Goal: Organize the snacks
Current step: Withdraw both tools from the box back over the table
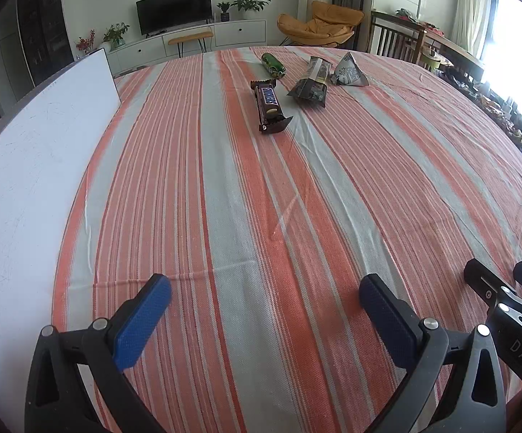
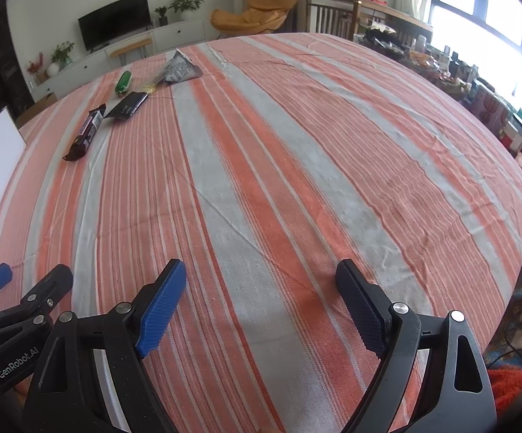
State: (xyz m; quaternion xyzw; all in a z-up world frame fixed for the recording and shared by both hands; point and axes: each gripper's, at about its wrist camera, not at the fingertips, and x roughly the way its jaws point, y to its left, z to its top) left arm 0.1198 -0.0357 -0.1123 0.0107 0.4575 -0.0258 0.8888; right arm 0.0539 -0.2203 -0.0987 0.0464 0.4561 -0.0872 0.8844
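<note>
Both grippers, left gripper (image 1: 265, 297) and right gripper (image 2: 261, 283), gape wide (nothing between); snacks (image 1: 268, 105) lie well ahead, perhaps near the tablecloth (image 1: 224, 198) edge.

Chocolate bar (image 1: 268, 104) wrapper: "SNICKERS", white letters on brown.
Right gripper (image 1: 506, 281) arm, seen from left wrist view: "DAS", rest cut off.
Left gripper (image 2: 22, 281) body, seen from right wrist view: "GenRobot.AI".
Grey triangular packet (image 1: 349, 70): small print, unreadable.
</note>
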